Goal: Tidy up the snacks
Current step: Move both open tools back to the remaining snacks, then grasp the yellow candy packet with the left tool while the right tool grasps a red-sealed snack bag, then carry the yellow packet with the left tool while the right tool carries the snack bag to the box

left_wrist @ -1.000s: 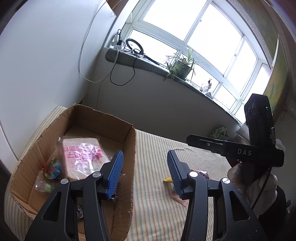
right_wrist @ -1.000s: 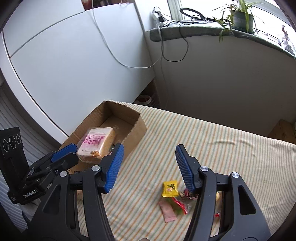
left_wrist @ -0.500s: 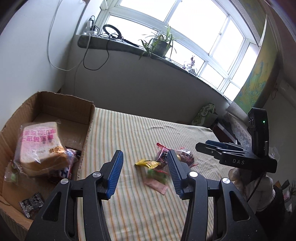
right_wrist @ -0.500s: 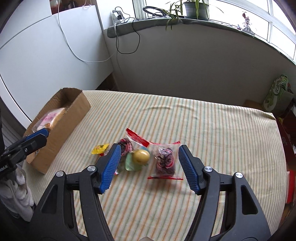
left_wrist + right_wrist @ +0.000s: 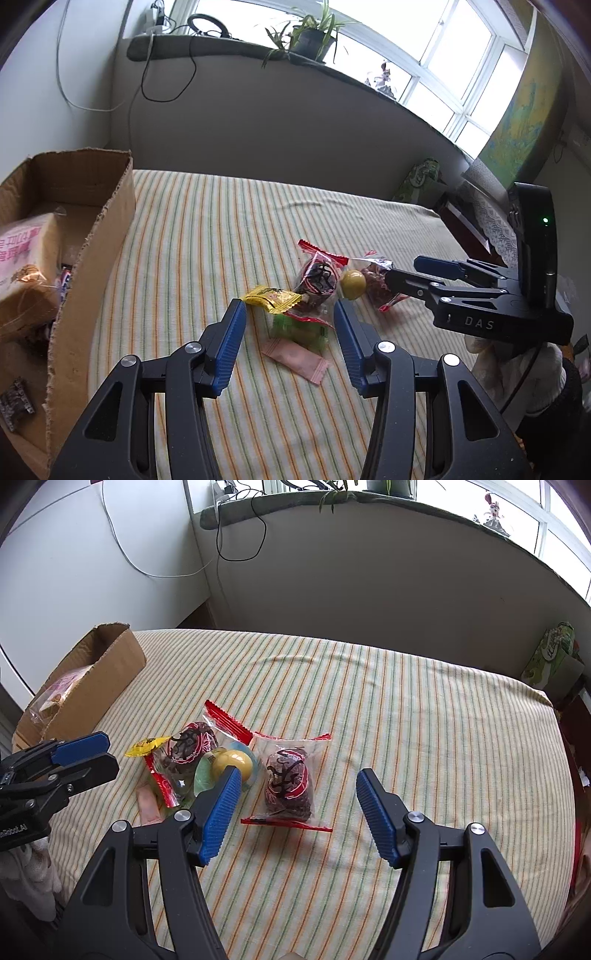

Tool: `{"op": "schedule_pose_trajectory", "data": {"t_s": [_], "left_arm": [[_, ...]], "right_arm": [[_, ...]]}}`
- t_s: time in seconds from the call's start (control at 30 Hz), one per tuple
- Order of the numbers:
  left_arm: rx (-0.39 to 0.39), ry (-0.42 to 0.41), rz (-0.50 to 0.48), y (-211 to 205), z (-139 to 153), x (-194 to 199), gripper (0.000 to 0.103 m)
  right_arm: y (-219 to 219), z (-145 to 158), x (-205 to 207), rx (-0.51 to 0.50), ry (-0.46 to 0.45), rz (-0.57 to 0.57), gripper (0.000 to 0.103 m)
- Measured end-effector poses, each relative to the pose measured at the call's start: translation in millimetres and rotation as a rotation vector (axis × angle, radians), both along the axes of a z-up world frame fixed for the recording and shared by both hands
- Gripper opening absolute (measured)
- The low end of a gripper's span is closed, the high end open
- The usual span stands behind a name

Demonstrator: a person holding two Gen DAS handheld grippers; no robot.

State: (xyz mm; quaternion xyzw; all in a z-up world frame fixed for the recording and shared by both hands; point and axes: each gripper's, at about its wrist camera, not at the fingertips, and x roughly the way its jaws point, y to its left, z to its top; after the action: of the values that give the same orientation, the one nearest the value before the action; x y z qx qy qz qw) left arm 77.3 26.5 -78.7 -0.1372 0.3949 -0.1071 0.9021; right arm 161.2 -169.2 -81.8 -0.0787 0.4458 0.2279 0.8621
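A pile of snacks lies on the striped cloth: a yellow candy packet [image 5: 272, 295], a green packet [image 5: 300, 330], a pink sachet [image 5: 295, 360], a yellow ball [image 5: 352, 283] and two clear red-edged packets of dark snacks [image 5: 290, 781] [image 5: 190, 751]. My left gripper [image 5: 290, 334] is open and empty, its fingers either side of the green packet, above it. My right gripper [image 5: 297, 810] is open and empty, framing the right-hand dark packet. A cardboard box [image 5: 94, 251] at the left holds a bagged bread loaf [image 5: 26, 266].
The striped tablecloth [image 5: 424, 716] runs to the grey wall under the windowsill. A green carton [image 5: 552, 653] stands at the far right corner. Each gripper shows in the other's view, the right one [image 5: 443, 275] and the left one [image 5: 74, 757].
Both grippers have swung right from the box to the snack pile and come closer to it. Both stay open and empty.
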Motion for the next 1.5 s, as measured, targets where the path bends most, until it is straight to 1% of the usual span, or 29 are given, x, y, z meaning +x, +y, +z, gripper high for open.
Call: {"op": "schedule_pose_trajectory", "data": {"t_s": [0.17,0.4,0.5,0.7,0.77,0.8,0.87,0.93,1.0,1.13,1.17,1.2,1.33,1.5], "left_arm": [[0.031,0.032,0.018,-3,-9,13,0.047],[0.082,0.068,0.035,-2,-21,21,0.047],[0.107,0.072,0.046,0,-23,20,0.047],[0.116,0.085,0.063,6,-26,22,0.046],[0.13,0.083,0.062,6,-25,21,0.045],[0.142,0.082,0.062,7,-25,21,0.044],[0.155,0.079,0.064,4,-25,23,0.041],[0.163,0.078,0.068,5,-25,23,0.036],[0.169,0.077,0.068,5,-26,23,0.033],[0.172,0.073,0.069,8,-26,22,0.027],[0.171,0.072,0.07,9,-26,22,0.025],[0.17,0.073,0.074,9,-27,22,0.021],[0.162,0.071,0.071,10,-26,22,0.012],[0.168,0.063,0.062,7,-25,21,0.01]], "right_arm": [[-2,-7,7,-0.005,0.008,0.01,0.068],[5,-13,13,-0.02,0.011,0.034,0.068],[7,-16,16,-0.018,0.017,0.034,0.068],[13,-25,20,-0.029,0.037,0.046,0.068],[17,-27,21,-0.044,0.035,0.048,0.067],[17,-28,20,-0.05,0.033,0.049,0.067],[17,-31,22,-0.052,0.039,0.052,0.06],[16,-32,21,-0.048,0.042,0.052,0.058],[13,-32,21,-0.05,0.04,0.048,0.052],[7,-30,20,-0.043,0.043,0.042,0.035],[7,-29,20,-0.041,0.042,0.04,0.034],[5,-29,20,-0.034,0.042,0.036,0.034],[1,-24,17,-0.024,0.025,0.023,0.034],[-2,-14,10,-0.024,0.0,0.026,0.034]]}}
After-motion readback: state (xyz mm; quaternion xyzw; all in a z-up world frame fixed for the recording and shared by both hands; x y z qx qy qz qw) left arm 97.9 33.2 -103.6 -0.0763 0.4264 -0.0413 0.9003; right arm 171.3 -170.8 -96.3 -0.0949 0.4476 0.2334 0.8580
